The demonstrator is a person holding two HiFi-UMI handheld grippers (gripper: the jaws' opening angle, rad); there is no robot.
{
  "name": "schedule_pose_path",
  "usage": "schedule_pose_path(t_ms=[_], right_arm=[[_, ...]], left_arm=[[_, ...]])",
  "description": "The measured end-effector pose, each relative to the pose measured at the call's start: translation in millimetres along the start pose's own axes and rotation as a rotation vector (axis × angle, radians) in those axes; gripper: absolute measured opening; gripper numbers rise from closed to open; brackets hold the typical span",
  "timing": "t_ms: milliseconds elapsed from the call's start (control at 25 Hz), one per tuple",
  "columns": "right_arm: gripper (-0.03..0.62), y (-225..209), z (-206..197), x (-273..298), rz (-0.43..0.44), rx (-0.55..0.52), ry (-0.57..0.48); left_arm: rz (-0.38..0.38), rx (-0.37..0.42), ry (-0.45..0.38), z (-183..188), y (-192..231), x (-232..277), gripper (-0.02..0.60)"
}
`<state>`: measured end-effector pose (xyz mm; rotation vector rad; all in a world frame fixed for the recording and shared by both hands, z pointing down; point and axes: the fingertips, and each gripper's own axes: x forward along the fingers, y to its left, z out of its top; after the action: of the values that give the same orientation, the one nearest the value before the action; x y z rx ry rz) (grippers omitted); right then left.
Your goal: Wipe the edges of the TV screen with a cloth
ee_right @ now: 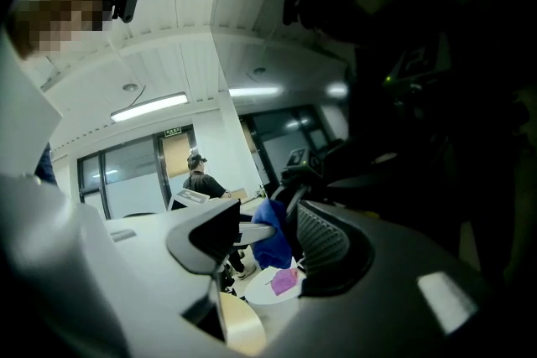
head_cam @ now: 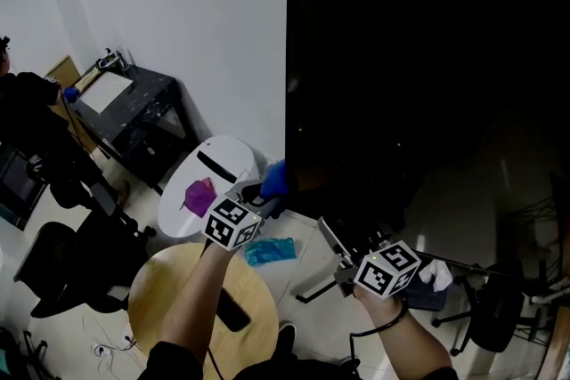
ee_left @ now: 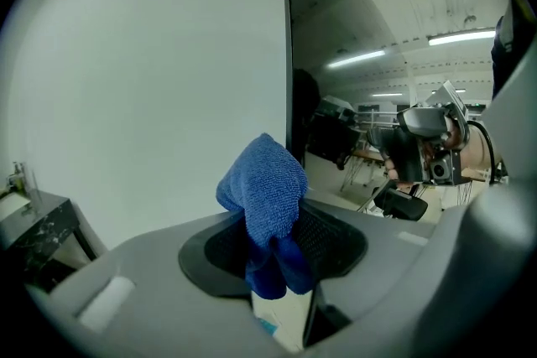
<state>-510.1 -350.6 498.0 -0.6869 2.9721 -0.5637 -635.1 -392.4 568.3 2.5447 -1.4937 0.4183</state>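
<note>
Clamping a blue microfibre cloth (ee_left: 264,189) in the left gripper's (ee_left: 273,257) jaws beside the large black TV screen's (head_cam: 427,58) left edge; holding the right gripper's (ee_right: 264,237) jaws apart, empty.

Big black flat TV screen (head_cam: 427,58): cut by head view's edges at 12 and 3 o'clock.
Blue terry cloth (ee_left: 264,189): lower end buried between left gripper (ee_left: 273,254) jaws.
Small black flat object (head_cam: 233,311) on round wooden table (head_cam: 156,289): half under forearm (head_cam: 191,307), unidentifiable.
Crumpled teal item (head_cam: 269,251) at table's 1 o'clock: too small to tell.
</note>
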Motion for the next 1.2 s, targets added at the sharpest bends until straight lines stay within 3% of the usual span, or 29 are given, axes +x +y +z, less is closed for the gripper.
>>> schedule_pose_path(t_ms=[520, 640, 800, 1200], right_arm=[[0.216, 45, 100, -33, 0.053, -0.137, -0.045], [0.215, 53, 123, -39, 0.042, -0.234, -0.053], [0.210, 70, 154, -45, 0.040, -0.339, -0.069], [0.202, 118, 223, -39, 0.102, -0.436, -0.103]], left_arm=[[0.004, 0.055, -0.106, 107, -3, -46, 0.133], [0.000, 0.064, -0.151, 138, -2, -60, 0.133], [-0.007, 0.101, -0.187, 181, -6, -80, 0.133], [0.031, 0.215, -0.216, 272, -12, -112, 0.133]])
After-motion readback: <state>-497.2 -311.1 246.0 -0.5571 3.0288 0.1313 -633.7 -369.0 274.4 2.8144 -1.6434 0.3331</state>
